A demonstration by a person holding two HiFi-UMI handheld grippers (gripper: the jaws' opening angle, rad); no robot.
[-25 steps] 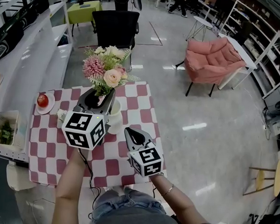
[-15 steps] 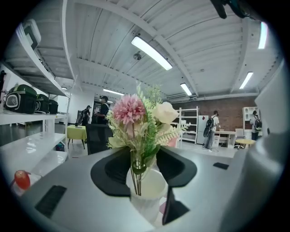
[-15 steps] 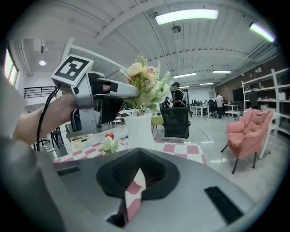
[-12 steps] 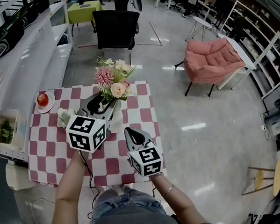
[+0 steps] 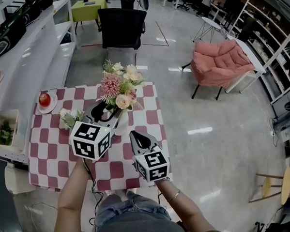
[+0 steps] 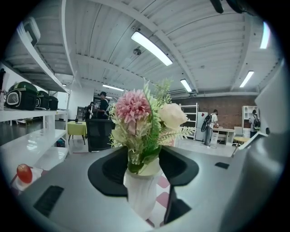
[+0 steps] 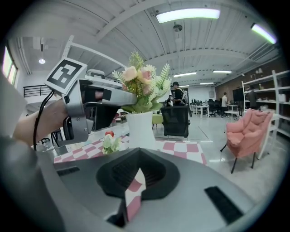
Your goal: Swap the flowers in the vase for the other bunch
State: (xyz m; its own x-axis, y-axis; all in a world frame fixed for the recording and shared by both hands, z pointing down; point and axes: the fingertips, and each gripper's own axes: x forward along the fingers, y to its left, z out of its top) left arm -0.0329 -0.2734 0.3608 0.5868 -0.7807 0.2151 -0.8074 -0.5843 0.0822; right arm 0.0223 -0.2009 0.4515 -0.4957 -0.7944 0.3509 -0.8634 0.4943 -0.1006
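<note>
The pink bunch (image 5: 120, 85) stands upright with its stems at the mouth of the white vase (image 6: 141, 192), which sits toward the middle of the checked counter (image 5: 51, 152). It is a full head: one large pink bloom, a cream rose and pale sprigs with fern-like green. It looks top-heavy for so slim a vase.

Your left hand-held gripper (image 5: 105, 115) is clamped on the stems just above the rim. I cannot tell how deep the stems reach. If you let go with them shallow, the bunch may lean and could pull the vase over. Any sideways drag as you back out could do the same, since leaves lie against the jaw pads.

Your right hand-held gripper (image 5: 142, 141) hangs nearer you with its jaws drawn together on nothing, so nothing steadies the vase.

The small white bunch (image 5: 68, 119) lies on the counter to the left, clear of the vase.
</note>
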